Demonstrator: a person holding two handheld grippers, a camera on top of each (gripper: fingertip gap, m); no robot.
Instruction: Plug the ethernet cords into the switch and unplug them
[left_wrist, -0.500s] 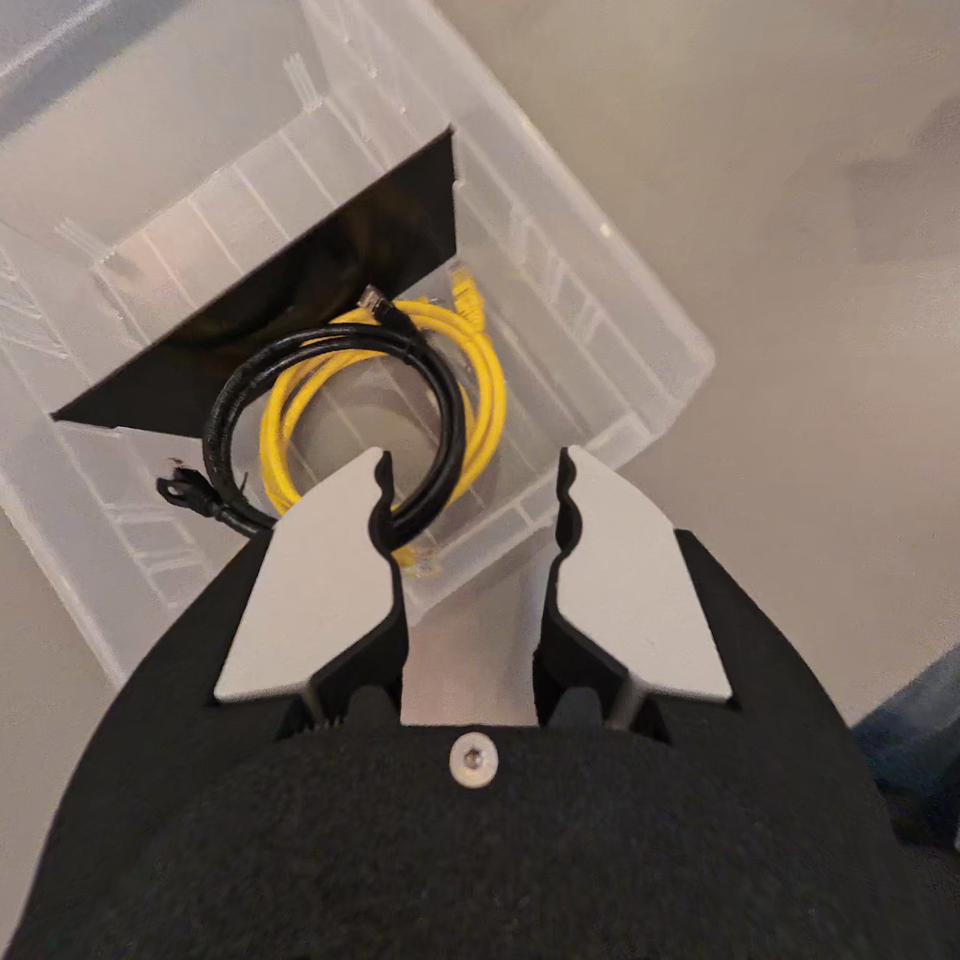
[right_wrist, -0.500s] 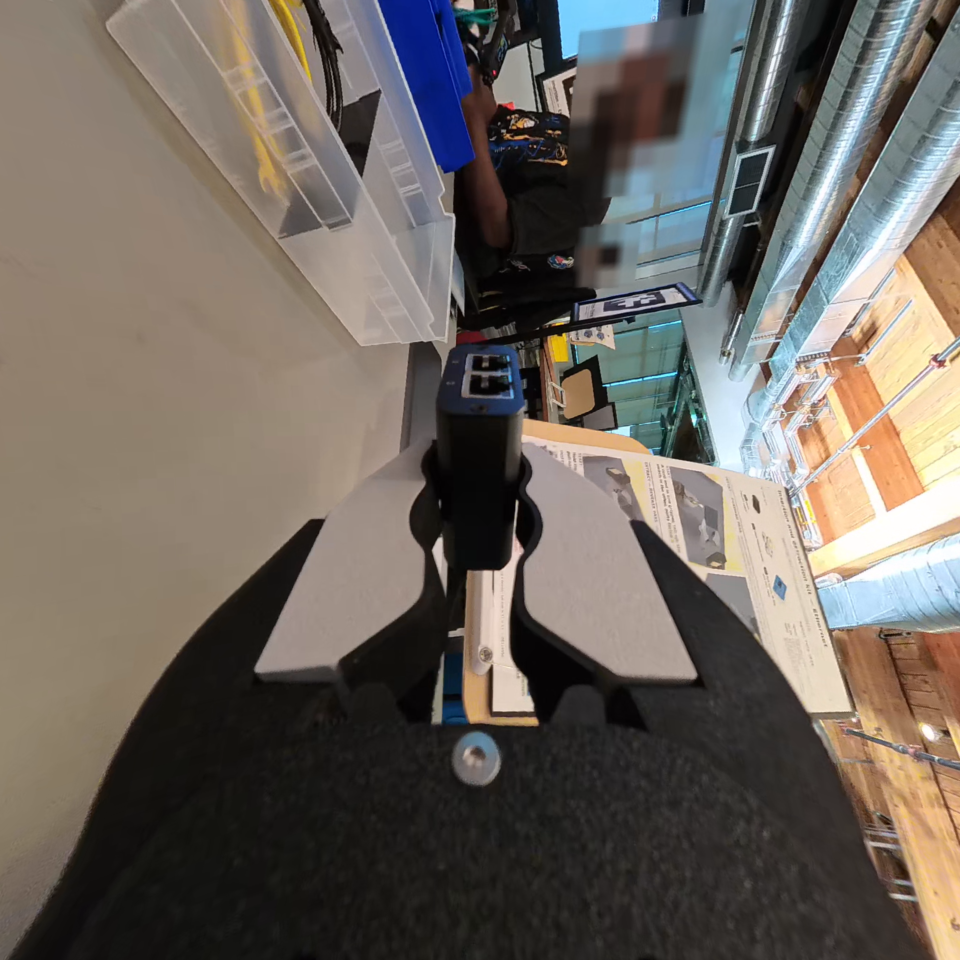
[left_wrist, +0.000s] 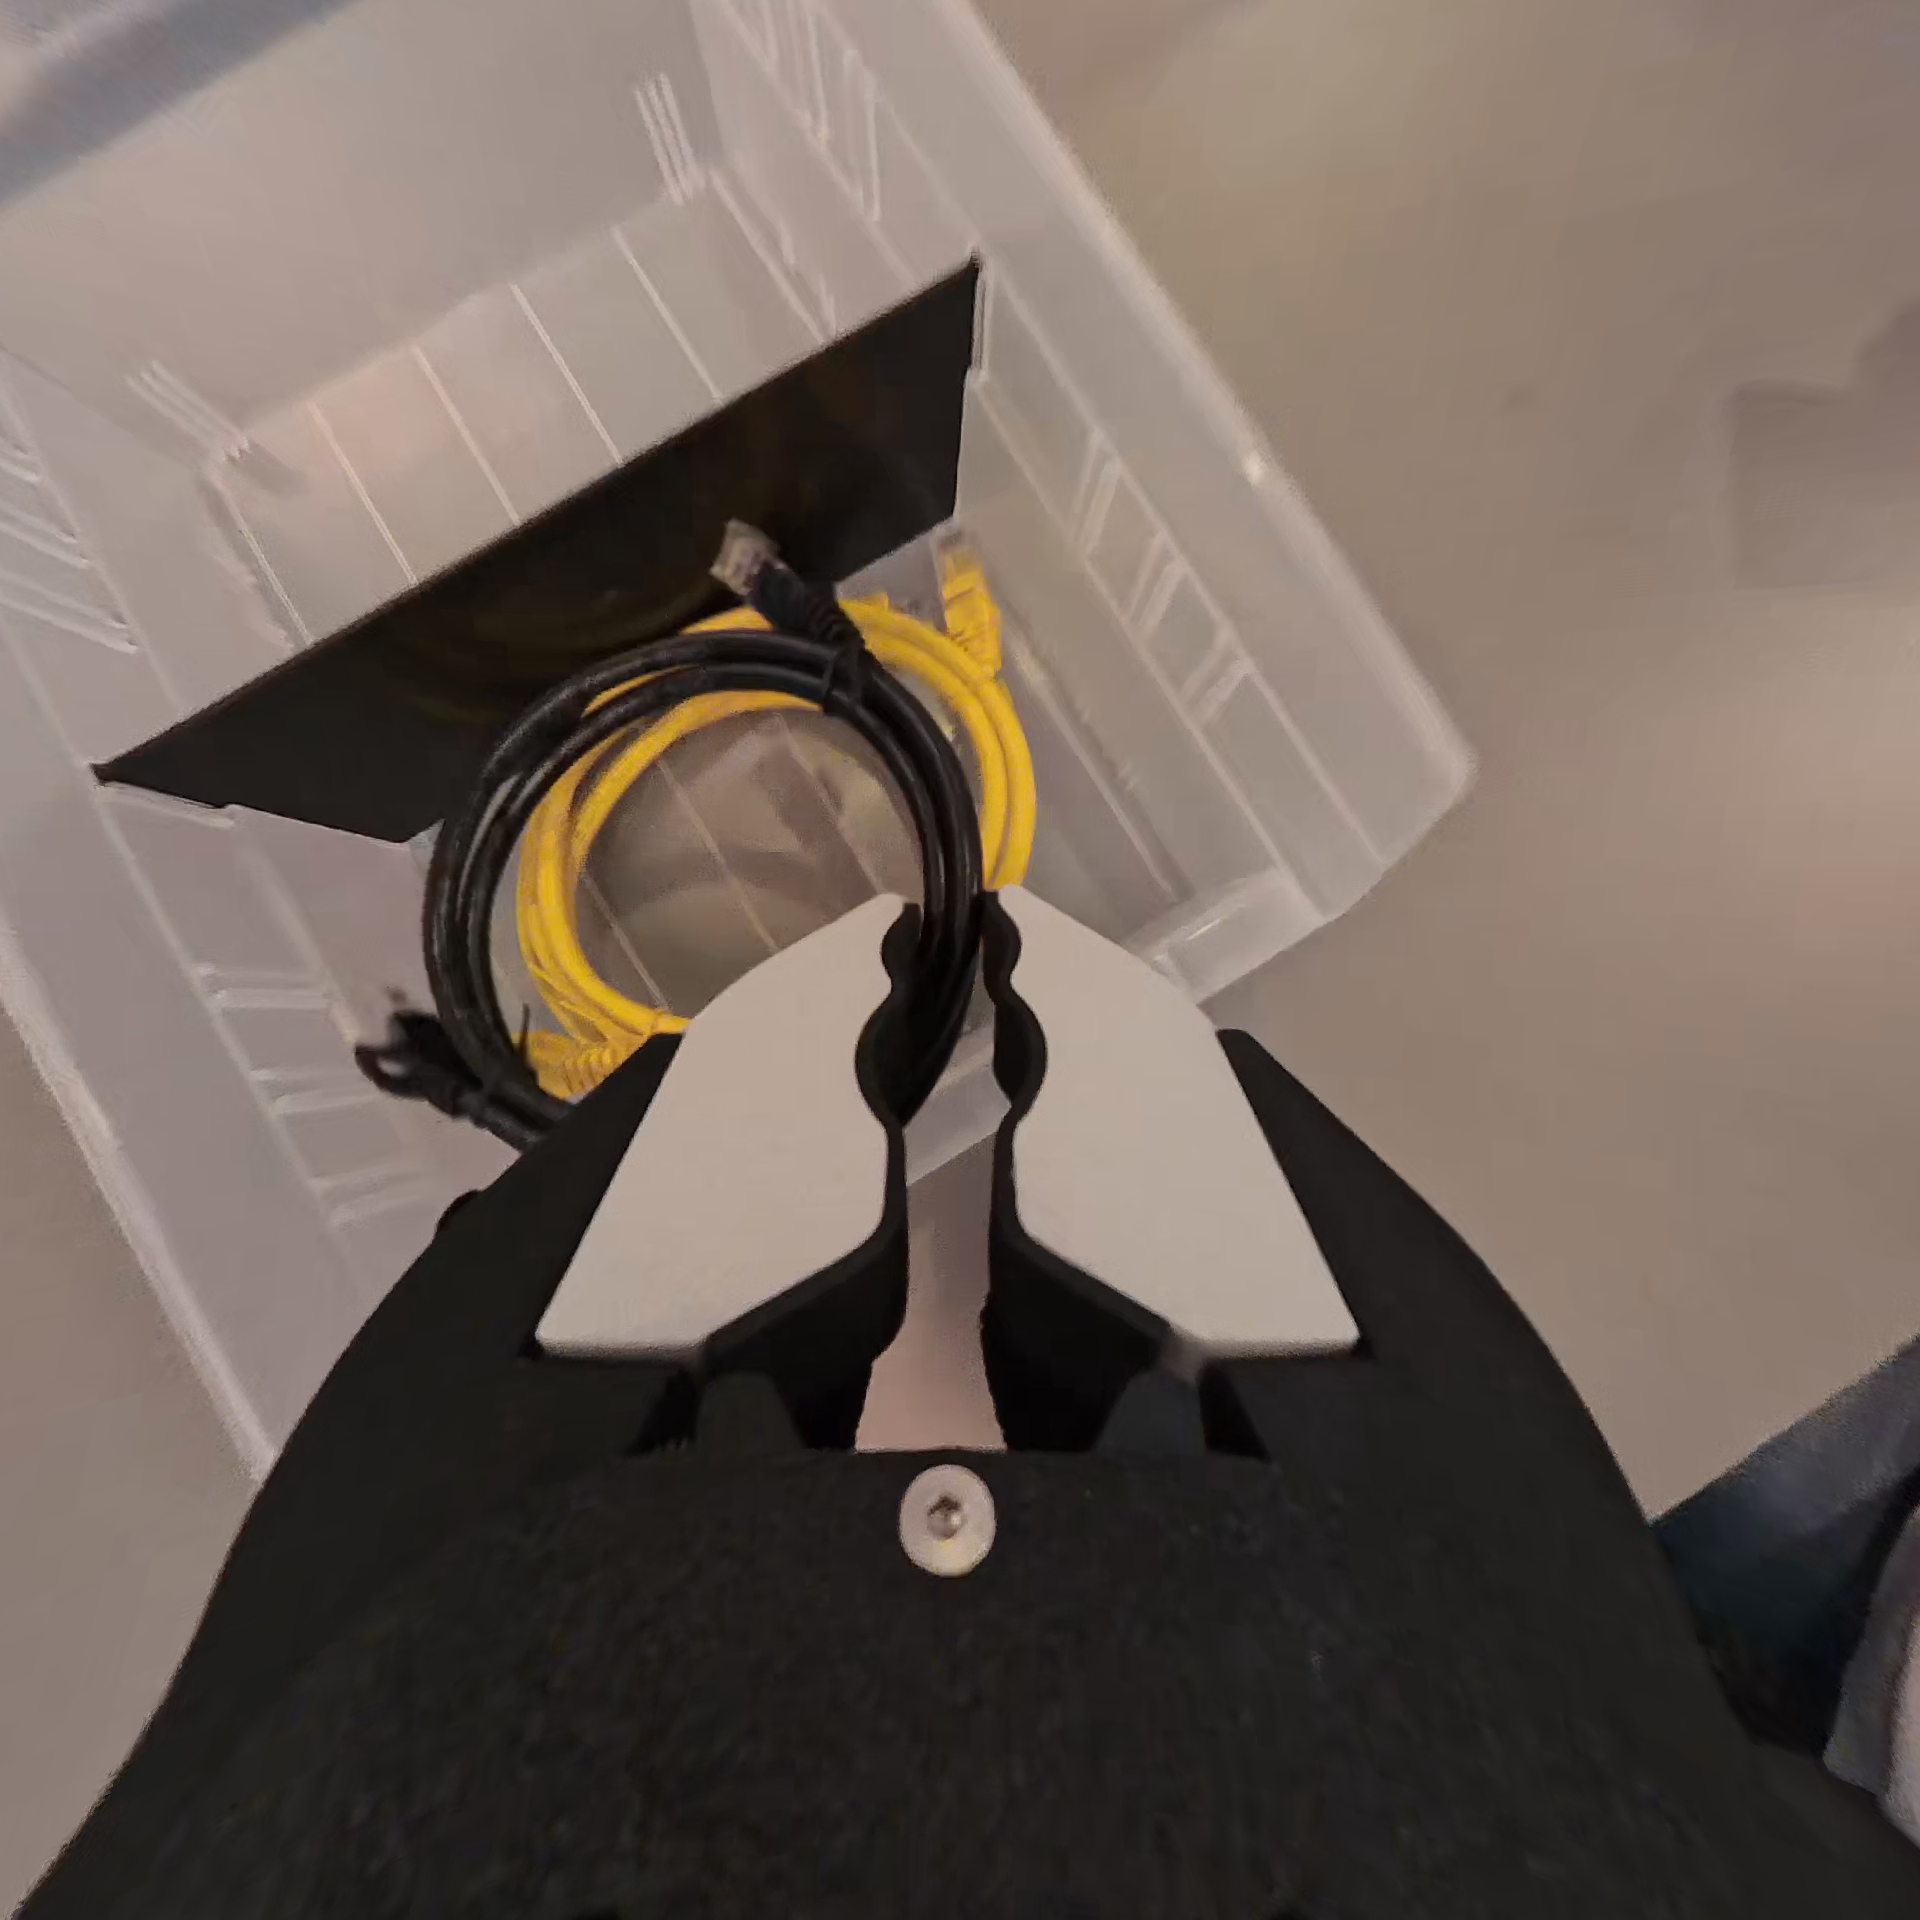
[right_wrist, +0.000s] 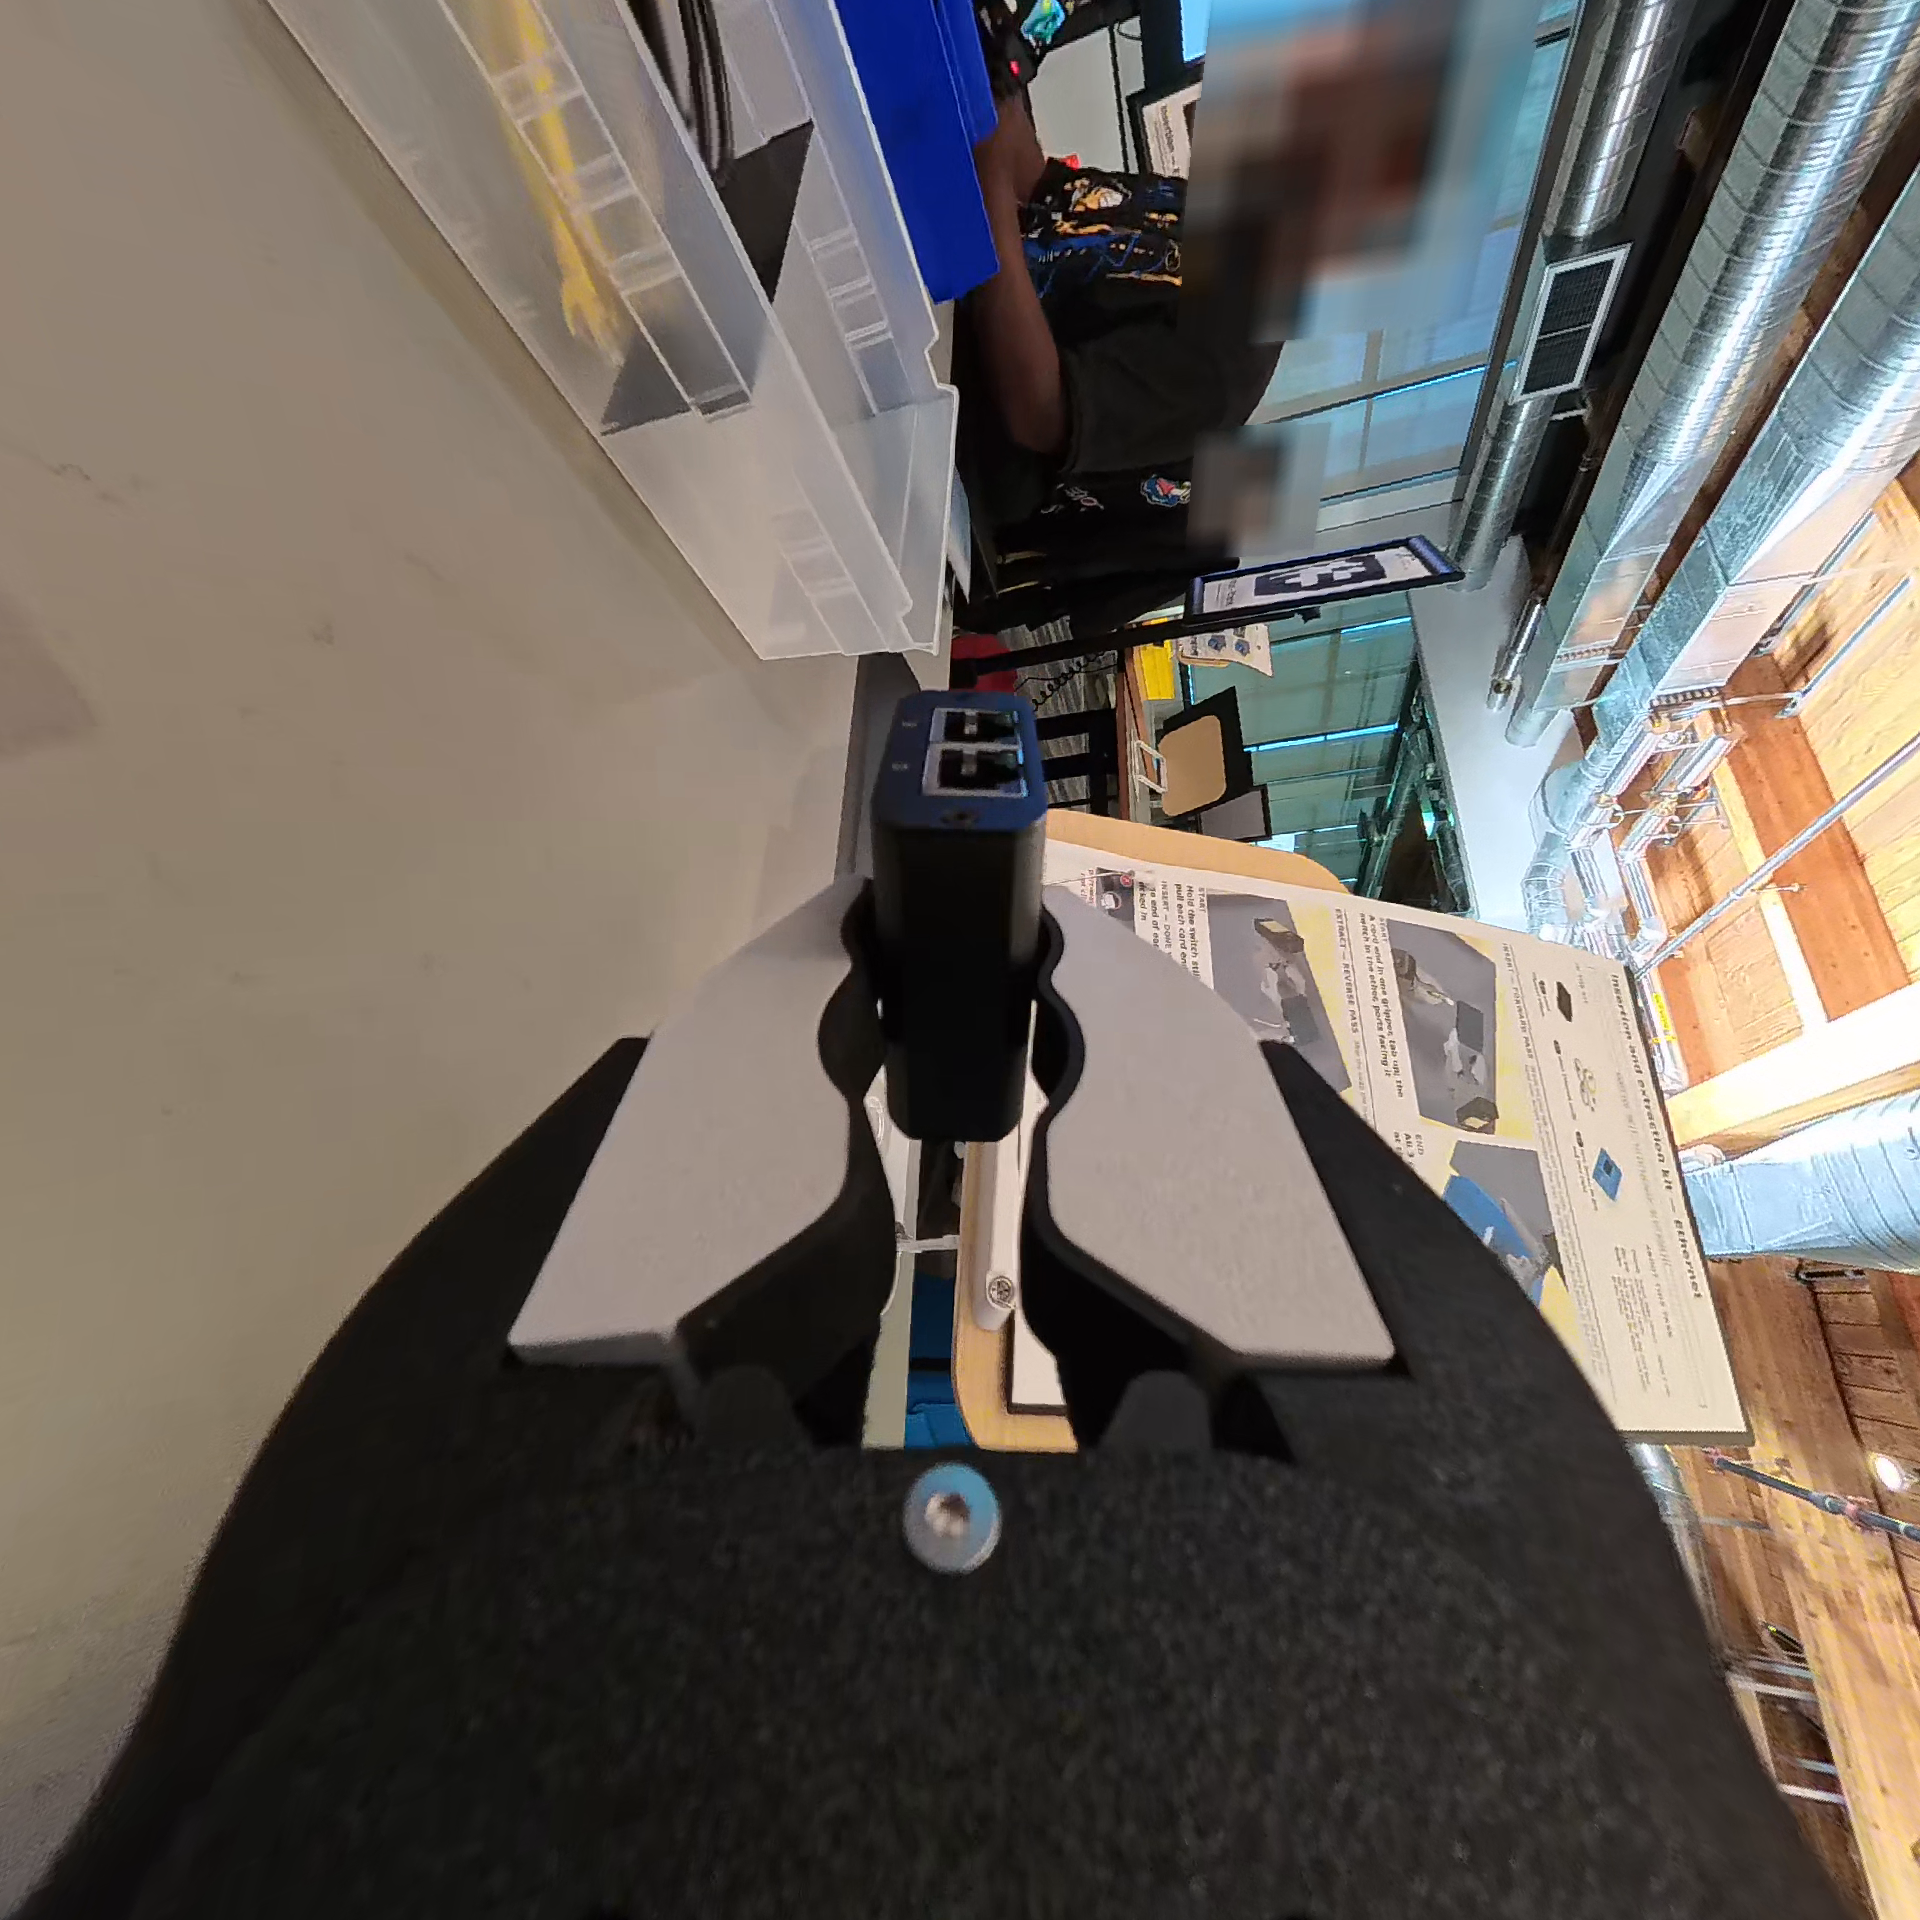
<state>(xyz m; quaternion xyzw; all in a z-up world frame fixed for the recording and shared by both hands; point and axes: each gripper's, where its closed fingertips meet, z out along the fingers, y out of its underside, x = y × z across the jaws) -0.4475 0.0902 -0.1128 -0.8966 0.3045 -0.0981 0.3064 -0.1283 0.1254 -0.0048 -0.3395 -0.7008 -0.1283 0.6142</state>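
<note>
The task is sitting at its opening stage, judging by how things lie. In the right wrist view the right gripper (right_wrist: 951, 966) is pinching the black ethernet switch (right_wrist: 956, 935) at frame centre, both pads pressing its long sides, with its blue end face and two ports pointing away from the camera. Both ports are showing empty, so nothing is plugged in yet.

In the left wrist view the left gripper (left_wrist: 948, 940) is closing its fingers around the coiled black ethernet cord (left_wrist: 473, 883), pinching the right-hand run of the loop just above frame centre. That coil is lying partly over a coiled yellow ethernet cord (left_wrist: 1003, 769) inside a clear plastic bin (left_wrist: 1299, 665) filling the upper left of the frame. The black cord's clear plug (left_wrist: 740, 556) is pointing toward the top of the frame, beside a black divider (left_wrist: 520, 644). Still ahead, by this reading: lifting a cord out, inserting plugs into the ports, then pulling them free.

The surface is a plain off-white tabletop (right_wrist: 312, 831), bare around the bin. In the right wrist view, the room is looking like a workshop: silver ducts (right_wrist: 1714, 364) along the right edge, wooden beams lower right, a printed instruction sheet (right_wrist: 1455, 1091) right of centre, a blue bin (right_wrist: 925, 135) and a person in dark clothing at top centre.
</note>
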